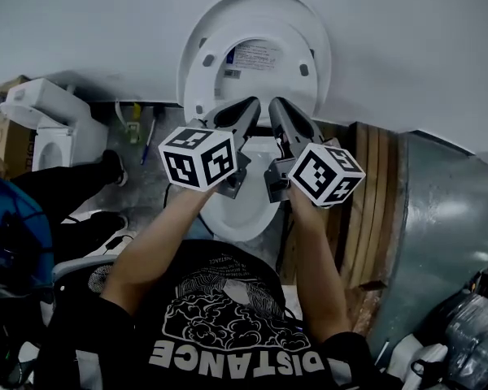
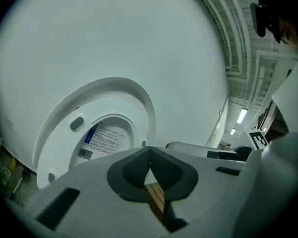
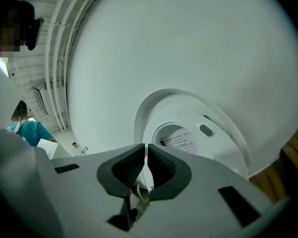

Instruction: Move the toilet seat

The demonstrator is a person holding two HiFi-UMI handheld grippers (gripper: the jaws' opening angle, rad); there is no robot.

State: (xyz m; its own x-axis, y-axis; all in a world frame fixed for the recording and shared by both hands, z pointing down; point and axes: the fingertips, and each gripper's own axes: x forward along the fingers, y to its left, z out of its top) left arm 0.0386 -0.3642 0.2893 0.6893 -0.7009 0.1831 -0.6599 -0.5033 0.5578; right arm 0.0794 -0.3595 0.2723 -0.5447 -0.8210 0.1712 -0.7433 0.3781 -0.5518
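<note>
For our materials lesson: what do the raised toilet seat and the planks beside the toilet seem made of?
The raised toilet seat looks like white moulded plastic, smooth and faintly glossy, with grey bumper pads. The planks seem bare wood: brown, matte, separate boards showing.

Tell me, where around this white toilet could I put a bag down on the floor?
Left of the white ceramic toilet bowl, a strip of grey floor lies bare up to a person's black shoes. The right side is crowded: brown wooden planks stand close beside the bowl, with a large grey metal duct beyond them.
</note>
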